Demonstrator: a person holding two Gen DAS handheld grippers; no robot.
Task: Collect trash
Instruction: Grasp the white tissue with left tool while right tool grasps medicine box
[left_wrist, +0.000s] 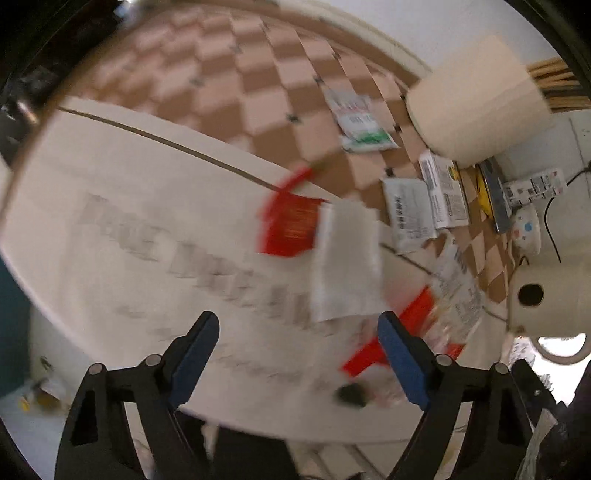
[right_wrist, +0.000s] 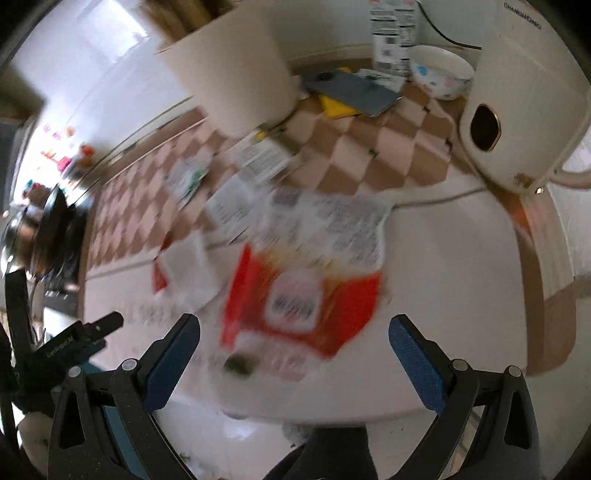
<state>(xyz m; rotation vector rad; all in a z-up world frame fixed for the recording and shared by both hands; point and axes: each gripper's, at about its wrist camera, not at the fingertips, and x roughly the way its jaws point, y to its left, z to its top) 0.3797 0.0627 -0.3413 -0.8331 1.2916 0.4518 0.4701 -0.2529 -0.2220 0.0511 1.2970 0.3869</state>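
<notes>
Both views are motion-blurred. My left gripper (left_wrist: 297, 326) is open and empty above the white printed mat (left_wrist: 110, 221). A red and white wrapper (left_wrist: 317, 240) lies just beyond its fingertips. My right gripper (right_wrist: 293, 328) is open and empty, with a large red, white and clear snack wrapper (right_wrist: 306, 277) lying flat between and beyond its fingers; that wrapper also shows in the left wrist view (left_wrist: 424, 317). A small dark scrap (right_wrist: 238, 363) lies at its near edge. The red and white wrapper (right_wrist: 181, 269) sits to its left. More packets (left_wrist: 410, 210) lie on the checkered cloth (left_wrist: 240, 81).
A cream cylindrical bin (right_wrist: 232, 70) stands at the back of the checkered cloth. A white kettle (right_wrist: 517, 92) stands at the right, with a patterned bowl (right_wrist: 441, 75), a carton (right_wrist: 391, 35) and a grey notebook (right_wrist: 351, 90) behind. The table's front edge is close below the grippers.
</notes>
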